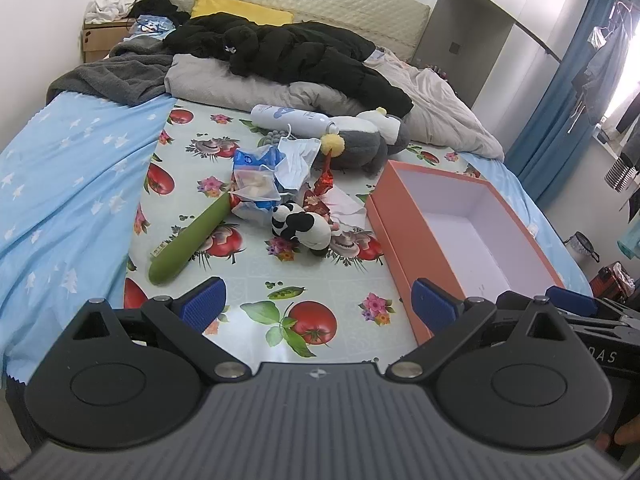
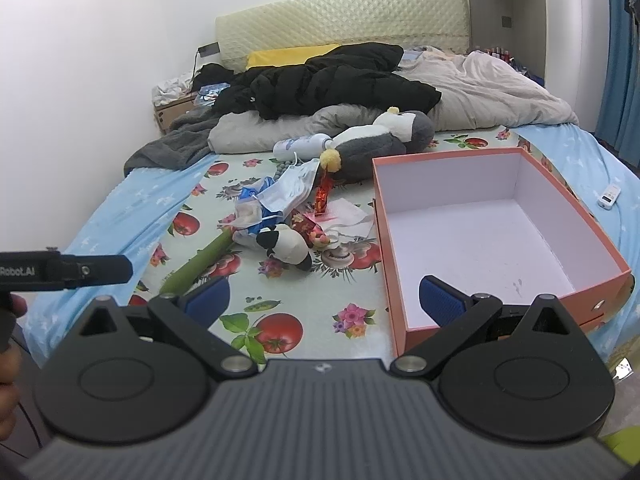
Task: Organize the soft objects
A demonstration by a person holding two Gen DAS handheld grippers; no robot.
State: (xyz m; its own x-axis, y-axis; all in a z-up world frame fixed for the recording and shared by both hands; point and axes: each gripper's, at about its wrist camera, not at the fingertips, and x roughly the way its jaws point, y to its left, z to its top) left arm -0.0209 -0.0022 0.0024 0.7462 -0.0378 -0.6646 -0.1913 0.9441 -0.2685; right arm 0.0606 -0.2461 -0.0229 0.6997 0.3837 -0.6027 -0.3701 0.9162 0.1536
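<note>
Fruit-print bedcover, orange box, white walls

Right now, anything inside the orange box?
No objects show in the orange box: only bare white lining with a few small dark marks. The right gripper finger hides the near corner.

Even, bright daylight from window at right edge; soft shadows. Strong fisheye bending at edges. Mild glare on glossy sheet. Focus sharp.
</note>
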